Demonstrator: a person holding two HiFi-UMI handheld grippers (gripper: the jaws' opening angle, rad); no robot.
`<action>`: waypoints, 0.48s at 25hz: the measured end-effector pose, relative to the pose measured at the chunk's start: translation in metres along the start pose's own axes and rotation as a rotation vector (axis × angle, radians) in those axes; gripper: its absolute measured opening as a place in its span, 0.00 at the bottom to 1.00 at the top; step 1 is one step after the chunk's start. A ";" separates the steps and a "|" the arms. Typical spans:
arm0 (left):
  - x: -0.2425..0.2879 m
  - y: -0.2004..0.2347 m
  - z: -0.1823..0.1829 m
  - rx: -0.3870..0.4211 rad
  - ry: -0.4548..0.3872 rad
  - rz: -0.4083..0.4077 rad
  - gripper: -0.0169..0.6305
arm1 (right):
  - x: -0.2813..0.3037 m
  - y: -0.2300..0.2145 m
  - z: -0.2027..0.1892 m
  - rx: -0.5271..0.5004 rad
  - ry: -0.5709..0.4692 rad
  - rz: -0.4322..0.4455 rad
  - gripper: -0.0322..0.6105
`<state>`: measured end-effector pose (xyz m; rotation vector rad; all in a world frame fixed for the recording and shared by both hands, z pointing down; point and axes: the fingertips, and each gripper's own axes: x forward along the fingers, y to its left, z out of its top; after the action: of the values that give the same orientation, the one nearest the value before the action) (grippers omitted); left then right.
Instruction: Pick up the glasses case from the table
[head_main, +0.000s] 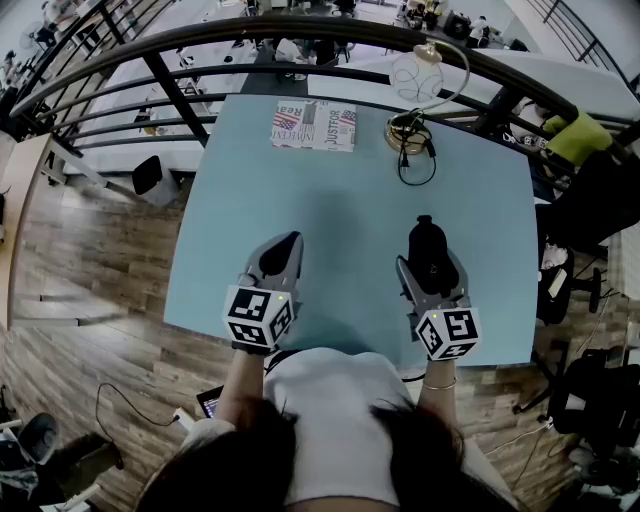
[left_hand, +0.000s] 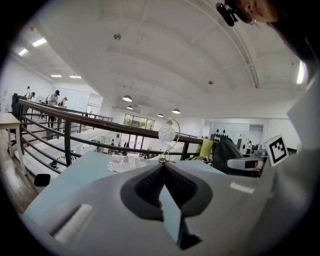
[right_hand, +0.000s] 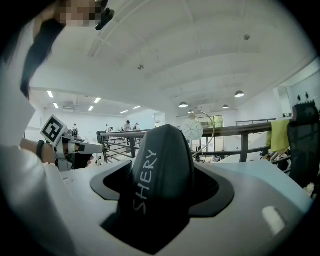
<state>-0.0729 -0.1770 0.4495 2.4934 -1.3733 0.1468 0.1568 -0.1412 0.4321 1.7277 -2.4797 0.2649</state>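
Right claw: I've got it pinching the glasses case. The pads are clamped on both flanks, and the dark shell fills the gap in the right gripper view.
Left claw: pressed together at the tips with nothing in it, sitting idle at about 8 o'clock from the middle of the table.
Case position: in the right claw, over the near right part of the table, roughly 5 o'clock from the middle. It looks to be off the top, but I can't confirm the clearance.
Long axis: it runs along the jaws, 6 to 12 o'clock in the head view. The white lettering follows the same line.
Pointing: the rounded free end sticks out past the fingertips toward 12 o'clock, and the other end is buried deep in the claw.
Step in hand: I judge this to be the lift, with the grasp already made.
Doing it well: I keep the squeeze even, since a smooth, curved shell can slide out forward. I raise straight up with the wrist level and don't let the nose dip.
Watch out: the lamp and its cable sit at 12 o'clock from the case, and the magazine at 11. Both are well apart from the case.
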 end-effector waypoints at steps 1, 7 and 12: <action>0.000 0.000 0.000 0.000 0.001 0.000 0.11 | 0.000 0.000 0.000 0.006 -0.001 0.000 0.59; 0.001 0.002 0.000 -0.001 0.000 -0.002 0.11 | 0.001 -0.001 -0.002 0.015 0.000 -0.004 0.60; 0.002 0.004 0.001 -0.004 -0.001 -0.001 0.11 | 0.003 0.000 -0.002 0.014 0.004 -0.004 0.59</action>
<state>-0.0751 -0.1803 0.4501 2.4912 -1.3711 0.1429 0.1556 -0.1438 0.4350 1.7349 -2.4775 0.2860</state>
